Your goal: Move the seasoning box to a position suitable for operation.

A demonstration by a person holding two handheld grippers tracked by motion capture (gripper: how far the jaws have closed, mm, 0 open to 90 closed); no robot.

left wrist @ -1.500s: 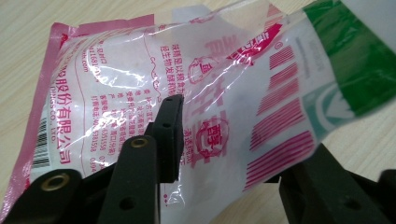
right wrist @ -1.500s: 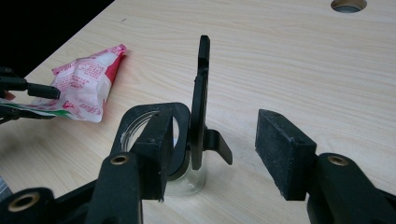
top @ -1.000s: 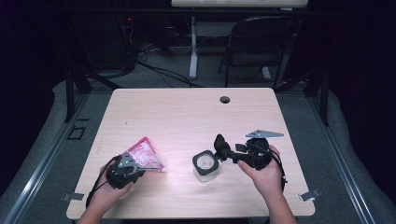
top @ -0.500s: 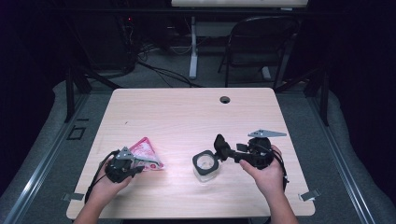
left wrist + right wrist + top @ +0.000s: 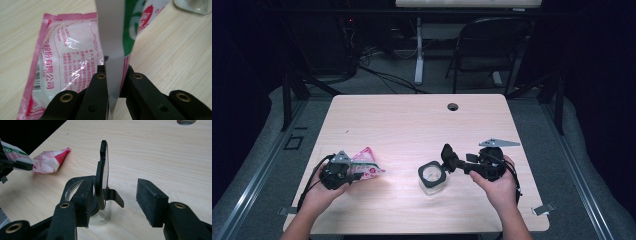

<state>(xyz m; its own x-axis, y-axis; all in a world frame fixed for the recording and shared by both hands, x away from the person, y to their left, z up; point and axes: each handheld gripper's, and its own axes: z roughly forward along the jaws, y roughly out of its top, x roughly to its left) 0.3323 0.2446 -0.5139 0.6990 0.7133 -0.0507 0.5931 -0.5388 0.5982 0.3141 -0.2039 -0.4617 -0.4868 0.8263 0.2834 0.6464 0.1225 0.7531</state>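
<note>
— Pink and white, what is that thing on the table?

— It is a snack packet. It is lying near the 8 o'clock side of the table. The left tool is pinching it. The two black jaws are squeezing a flat edge of the packet between them.

— What is sitting in the middle?

— A small clear jar is standing up near 6 o'clock. Its black lid is tipping up on its hinge, so the jar is open on top.

— What is the right tool doing?

— The right tool is resting just at the 3 o'clock side of the jar. Its jaws are standing wide apart. One jaw is touching the jar's rim next to the lid. The other jaw is holding nothing.

— Are the packet and the jar touching?

— No, they are sitting well apart. A round hole is showing at the 12 o'clock edge of the table.
</note>
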